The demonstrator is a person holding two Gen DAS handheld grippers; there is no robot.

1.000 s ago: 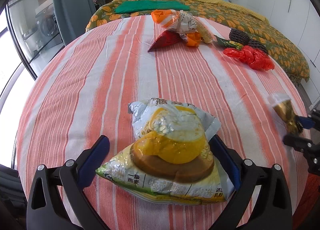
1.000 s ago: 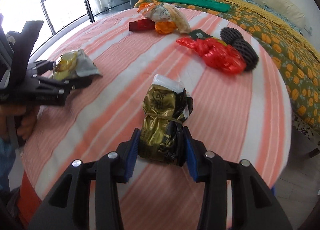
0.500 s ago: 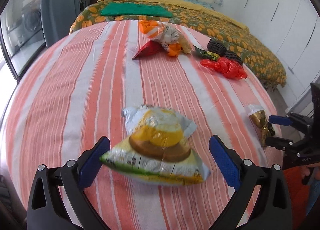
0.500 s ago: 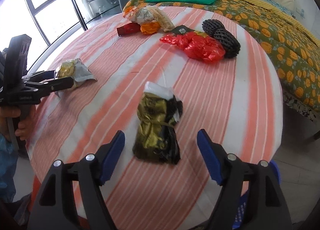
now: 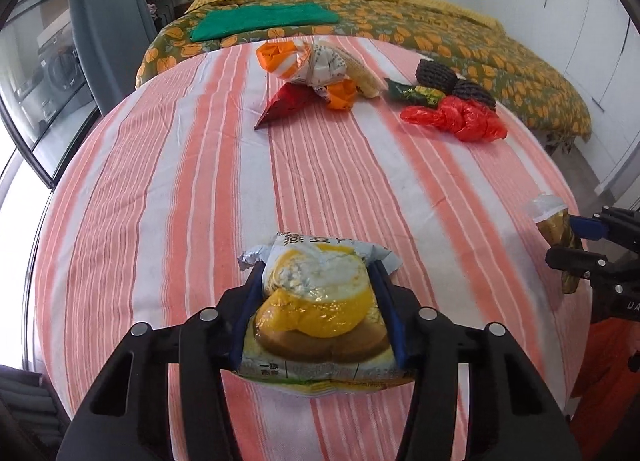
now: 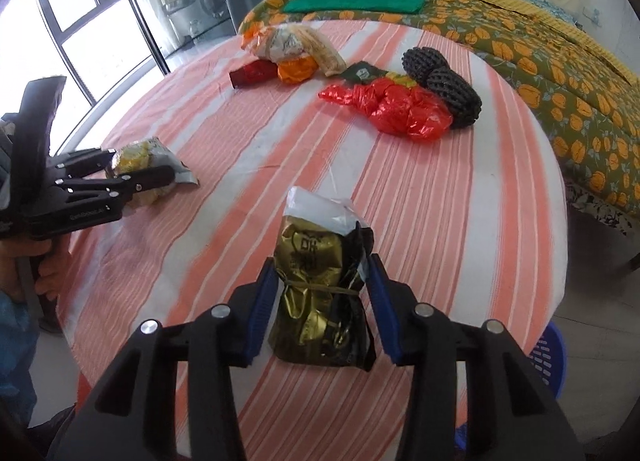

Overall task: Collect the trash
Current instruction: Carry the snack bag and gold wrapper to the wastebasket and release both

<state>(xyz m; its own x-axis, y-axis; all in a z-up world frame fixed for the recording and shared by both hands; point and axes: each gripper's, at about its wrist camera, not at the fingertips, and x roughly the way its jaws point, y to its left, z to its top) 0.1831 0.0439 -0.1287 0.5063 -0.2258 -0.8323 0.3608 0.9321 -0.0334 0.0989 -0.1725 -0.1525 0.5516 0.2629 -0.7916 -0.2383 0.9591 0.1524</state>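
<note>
My left gripper is shut on a yellow and white snack bag on the striped tablecloth; it also shows in the right wrist view. My right gripper is shut on a crumpled gold and black bag, seen from the left wrist view at the table's right edge. Further back lie a red plastic bag, two black mesh rolls, a green wrapper and a pile of orange, white and dark red wrappers.
A bed with a green and orange patterned cover stands behind the table, with a green cloth on it. A blue basket sits on the floor at the right. Glass doors are to the left.
Both grippers were open half a second ago with the bags lying between the fingers. Both have closed on their bags.
</note>
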